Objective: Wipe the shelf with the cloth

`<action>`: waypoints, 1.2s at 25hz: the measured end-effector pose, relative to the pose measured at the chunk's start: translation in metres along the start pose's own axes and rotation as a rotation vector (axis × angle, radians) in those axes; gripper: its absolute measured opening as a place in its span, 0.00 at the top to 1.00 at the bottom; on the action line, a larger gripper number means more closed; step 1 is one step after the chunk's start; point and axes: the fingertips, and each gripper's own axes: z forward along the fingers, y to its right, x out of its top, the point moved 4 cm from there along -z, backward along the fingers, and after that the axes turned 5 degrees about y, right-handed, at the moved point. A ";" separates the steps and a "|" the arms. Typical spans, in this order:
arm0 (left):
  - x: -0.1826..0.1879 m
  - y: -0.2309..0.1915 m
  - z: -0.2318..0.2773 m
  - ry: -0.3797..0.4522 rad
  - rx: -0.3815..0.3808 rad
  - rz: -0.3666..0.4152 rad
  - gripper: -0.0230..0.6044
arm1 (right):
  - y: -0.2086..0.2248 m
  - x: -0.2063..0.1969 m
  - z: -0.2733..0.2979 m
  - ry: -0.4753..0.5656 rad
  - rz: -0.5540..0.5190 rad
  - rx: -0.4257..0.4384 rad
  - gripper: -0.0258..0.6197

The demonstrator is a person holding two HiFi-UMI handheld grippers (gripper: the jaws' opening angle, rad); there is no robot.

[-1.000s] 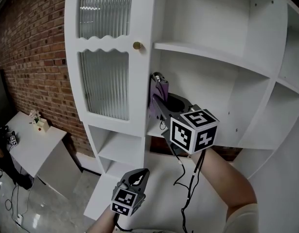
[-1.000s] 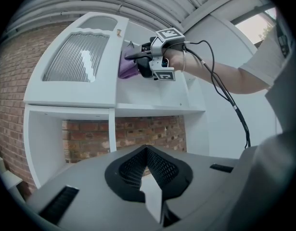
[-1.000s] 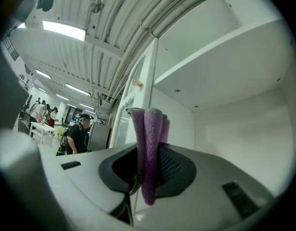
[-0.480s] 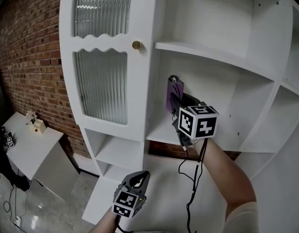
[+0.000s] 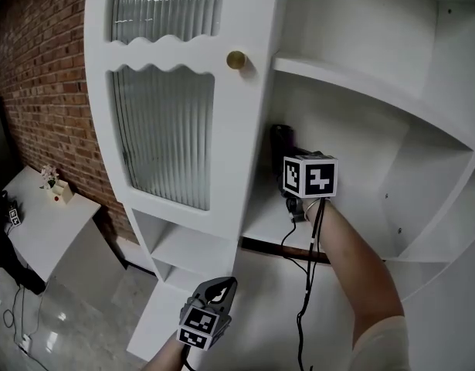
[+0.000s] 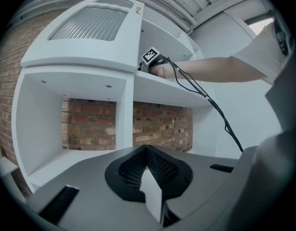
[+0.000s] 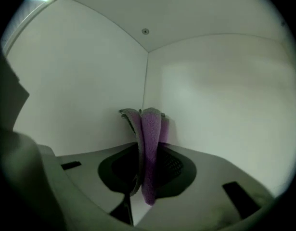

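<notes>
A purple cloth (image 7: 150, 150) hangs folded between the jaws of my right gripper (image 7: 145, 120), which is shut on it. That gripper (image 5: 283, 139) reaches deep into the white cabinet's open compartment, just above the shelf board (image 5: 269, 216), and its marker cube (image 5: 310, 177) faces me. In the right gripper view the cloth points at the compartment's back corner (image 7: 147, 76) and stands close to it; I cannot tell if it touches. My left gripper (image 5: 212, 294) hangs low in front of the cabinet's base. It (image 6: 148, 152) is shut with nothing in it.
A ribbed glass door (image 5: 166, 134) with a brass knob (image 5: 235, 60) stands left of the compartment. Another shelf (image 5: 361, 91) runs above. A black cable (image 5: 305, 273) dangles from the right gripper. Lower cubbies (image 6: 90, 129) show brick behind. A small white table (image 5: 44, 222) stands far left.
My right gripper has carried the cloth further into the compartment, towards its back left corner. The view has come closer to the cabinet. The left gripper has hardly moved.
</notes>
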 end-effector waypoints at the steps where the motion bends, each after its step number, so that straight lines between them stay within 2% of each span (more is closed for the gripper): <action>1: -0.002 -0.003 0.002 -0.002 0.004 -0.004 0.96 | -0.003 -0.002 0.005 -0.003 0.003 0.014 0.83; 7: -0.009 -0.013 0.009 -0.016 0.027 -0.043 0.96 | -0.019 -0.007 0.015 -0.009 -0.015 0.068 0.83; 14: -0.004 -0.005 0.005 -0.015 0.012 -0.030 0.96 | -0.040 -0.007 0.001 -0.011 -0.069 0.125 0.83; 20: 0.003 0.006 -0.005 -0.016 0.011 -0.016 0.96 | -0.057 -0.008 -0.026 -0.026 -0.072 0.172 0.83; 26: 0.013 0.018 -0.015 0.013 0.007 0.010 0.96 | -0.081 -0.008 -0.067 -0.040 0.008 0.256 0.83; 30: 0.014 0.029 -0.024 0.012 -0.007 0.013 0.96 | -0.100 -0.010 -0.095 -0.038 0.006 0.300 0.83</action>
